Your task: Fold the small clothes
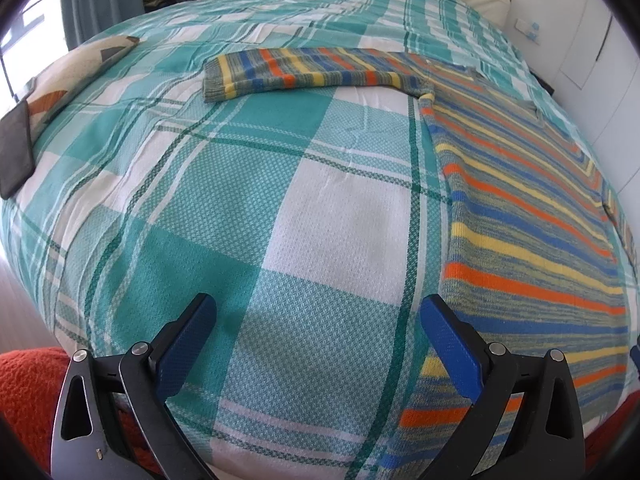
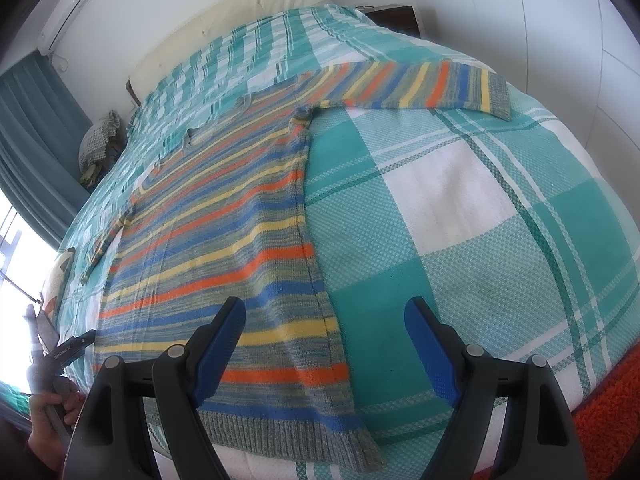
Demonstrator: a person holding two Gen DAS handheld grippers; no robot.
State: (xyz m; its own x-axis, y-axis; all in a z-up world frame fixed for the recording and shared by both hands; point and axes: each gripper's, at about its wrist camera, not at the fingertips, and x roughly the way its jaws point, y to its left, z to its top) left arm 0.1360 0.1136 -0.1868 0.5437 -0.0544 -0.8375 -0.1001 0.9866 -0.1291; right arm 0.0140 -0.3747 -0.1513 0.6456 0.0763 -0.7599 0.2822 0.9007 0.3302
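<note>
**Sweater flat on the bed, both tongs empty above its hem**

The striped sweater (image 2: 224,216) lay spread on the checked bed (image 2: 460,200), long axis running from the hem near the person up to the collar, sleeves out sideways. The right tongs (image 2: 325,314) stood wide and empty over the hem's right corner. The left tongs (image 1: 318,312), also wide, hung over bare bedspread, the sweater to their right.

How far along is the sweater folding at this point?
Done: the striped sweater lies spread flat on the checked bedspread, both sleeves out to the sides. In hand: nothing; the left gripper and the right gripper hover open above its hem corners. Left: every fold, starting with the sleeves.
</note>
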